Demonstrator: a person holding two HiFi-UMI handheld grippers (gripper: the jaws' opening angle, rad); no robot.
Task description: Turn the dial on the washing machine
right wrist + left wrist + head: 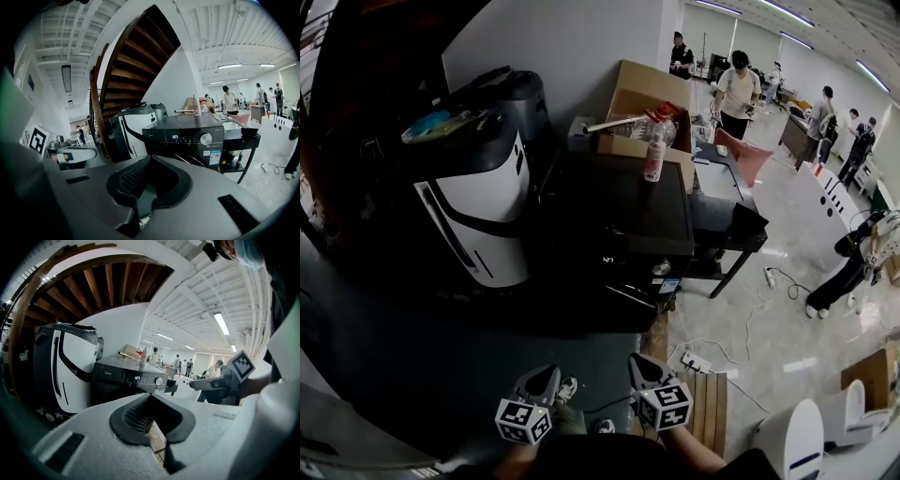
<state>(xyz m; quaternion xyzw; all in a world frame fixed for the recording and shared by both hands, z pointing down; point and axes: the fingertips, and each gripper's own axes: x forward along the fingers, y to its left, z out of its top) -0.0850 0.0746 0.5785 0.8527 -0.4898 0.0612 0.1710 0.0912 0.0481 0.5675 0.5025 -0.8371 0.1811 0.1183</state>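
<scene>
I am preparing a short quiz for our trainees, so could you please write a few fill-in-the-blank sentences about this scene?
1. The silver dial sits at the ___ end of the control panel on the washing machine.
2. A bottle stands on ___ of that machine.
3. The left gripper and the right gripper both have their jaws ___, with nothing between them.

Missing words: right; top; shut

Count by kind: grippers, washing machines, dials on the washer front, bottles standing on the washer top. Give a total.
grippers: 2 (left gripper, right gripper, both shut)
washing machine: 1
dial: 1
bottle: 1
total: 5
</scene>
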